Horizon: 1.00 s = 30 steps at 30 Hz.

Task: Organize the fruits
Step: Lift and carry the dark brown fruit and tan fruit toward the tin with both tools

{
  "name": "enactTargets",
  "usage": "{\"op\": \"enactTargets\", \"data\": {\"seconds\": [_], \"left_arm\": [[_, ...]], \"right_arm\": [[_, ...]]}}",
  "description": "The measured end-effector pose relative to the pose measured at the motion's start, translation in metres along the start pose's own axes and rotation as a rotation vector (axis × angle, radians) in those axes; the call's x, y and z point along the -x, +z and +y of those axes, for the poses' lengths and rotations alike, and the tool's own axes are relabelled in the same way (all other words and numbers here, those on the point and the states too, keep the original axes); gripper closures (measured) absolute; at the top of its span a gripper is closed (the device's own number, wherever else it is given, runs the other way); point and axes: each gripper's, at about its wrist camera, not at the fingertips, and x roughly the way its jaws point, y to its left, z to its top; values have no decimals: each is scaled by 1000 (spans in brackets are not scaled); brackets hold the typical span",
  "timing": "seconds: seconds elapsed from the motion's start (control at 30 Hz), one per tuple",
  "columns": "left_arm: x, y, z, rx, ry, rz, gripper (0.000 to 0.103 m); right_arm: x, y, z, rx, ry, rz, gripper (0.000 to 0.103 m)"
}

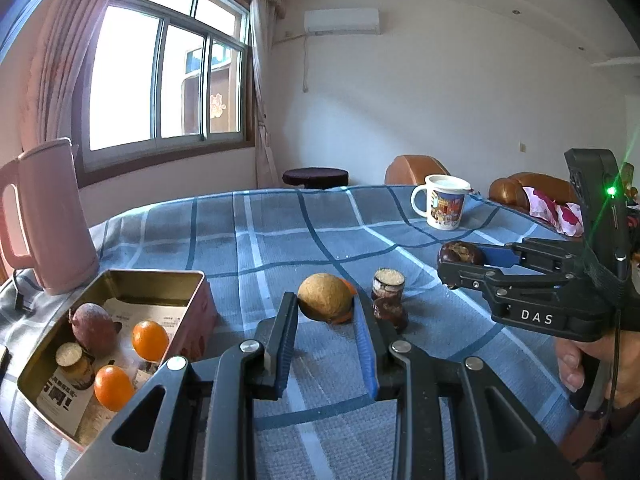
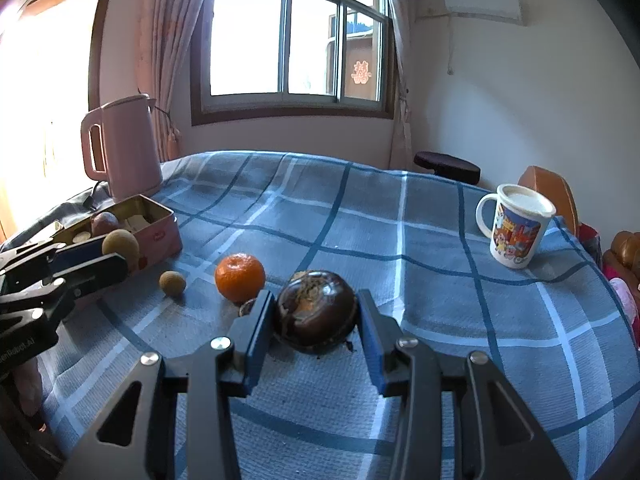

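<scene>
A blue checked cloth covers the table, with a window behind it, pink curtains at the sides and an air conditioner high on the white wall. Past the right jaw tips stands a cartoon mug, lid on; brown leather seats sit beyond the table edge.

Left of the left gripper lies the open tin box, a pink kettle behind it. Inside the box: two oranges, a reddish-brown fruit, a short cut cane piece, all on printed paper.

The left gripper's jaws are partly parted and pressed on a tan round fruit, both pads touching its sides. Just right of its right jaw stand two cane pieces on the cloth.

The right gripper clamps a dark glossy chestnut-like fruit between its pads, jaws about half apart. Left of those jaws sits another orange, a small tan fruit further left, both resting on the cloth.
</scene>
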Motion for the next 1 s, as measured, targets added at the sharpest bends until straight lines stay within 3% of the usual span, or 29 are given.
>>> {"op": "enactTargets", "data": {"seconds": [1.0], "left_arm": [[3,13,-2,-13,21,-72,73]], "right_arm": [[15,-1,-1,4,-10,-82,59]]}}
